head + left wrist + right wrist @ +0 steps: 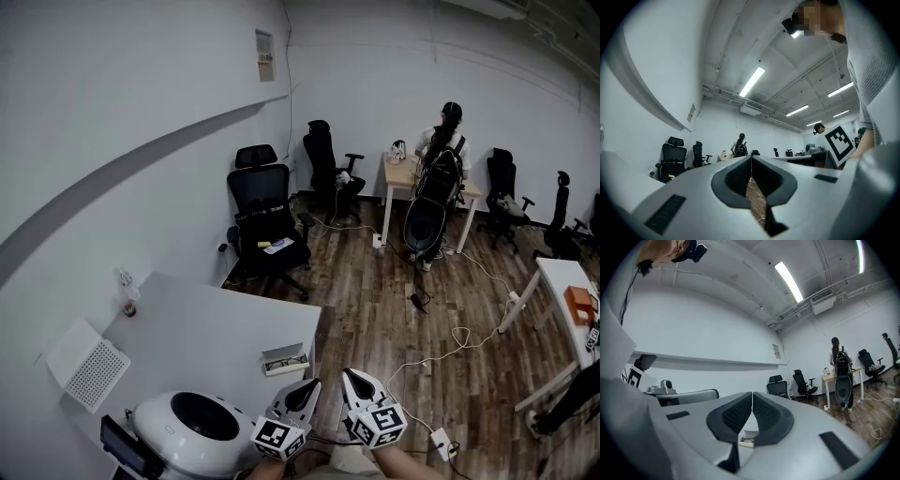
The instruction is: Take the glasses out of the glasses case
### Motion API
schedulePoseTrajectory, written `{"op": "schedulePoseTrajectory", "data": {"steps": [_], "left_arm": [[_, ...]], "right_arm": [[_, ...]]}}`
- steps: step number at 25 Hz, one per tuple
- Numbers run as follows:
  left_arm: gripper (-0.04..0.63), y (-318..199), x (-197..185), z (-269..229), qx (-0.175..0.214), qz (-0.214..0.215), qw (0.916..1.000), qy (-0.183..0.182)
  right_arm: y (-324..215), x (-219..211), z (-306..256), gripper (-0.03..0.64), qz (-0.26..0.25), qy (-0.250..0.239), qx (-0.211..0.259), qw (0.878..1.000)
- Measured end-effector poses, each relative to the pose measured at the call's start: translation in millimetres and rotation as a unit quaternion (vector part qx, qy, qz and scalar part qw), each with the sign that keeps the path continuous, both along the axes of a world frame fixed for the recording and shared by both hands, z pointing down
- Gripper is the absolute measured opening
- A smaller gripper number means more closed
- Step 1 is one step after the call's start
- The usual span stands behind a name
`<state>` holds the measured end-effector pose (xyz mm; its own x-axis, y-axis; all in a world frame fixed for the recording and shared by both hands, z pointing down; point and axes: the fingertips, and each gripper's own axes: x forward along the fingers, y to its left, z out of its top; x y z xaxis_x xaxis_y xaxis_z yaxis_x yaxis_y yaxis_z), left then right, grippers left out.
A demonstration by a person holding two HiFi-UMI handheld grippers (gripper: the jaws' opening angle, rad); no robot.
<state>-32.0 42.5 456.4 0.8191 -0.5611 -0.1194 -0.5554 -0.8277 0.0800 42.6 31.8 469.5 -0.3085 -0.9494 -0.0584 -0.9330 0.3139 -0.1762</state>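
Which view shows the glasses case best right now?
Head view: the whole glasses case lies on the table. The right gripper view catches only a sliver behind its jaws; the left gripper view misses it.

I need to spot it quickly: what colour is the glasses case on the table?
The glasses case looks white or off-white. The head view shows it best.

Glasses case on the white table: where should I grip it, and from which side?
Probably across its short width, pinching the two long walls from above. The glasses case lies flat and looks open near the table's right edge, its long side toward the person, so the narrow span looks easiest.
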Motion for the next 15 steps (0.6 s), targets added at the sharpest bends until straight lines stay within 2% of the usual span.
{"op": "schedulePoseTrajectory", "data": {"steps": [7, 15], "left_arm": [[0.012, -31.4, -16.0, 6.0, -0.009, -0.042, 0.999, 0.012], [0.012, -79.5, -22.0, -0.1, -0.014, -0.107, 0.994, 0.018]], "right_arm": [[-36.9, -10.5, 0.8, 0.014, -0.037, 0.003, 0.001, 0.999], [-100.6, -20.6, -1.7, 0.014, -0.114, -0.004, -0.001, 0.993]]}}
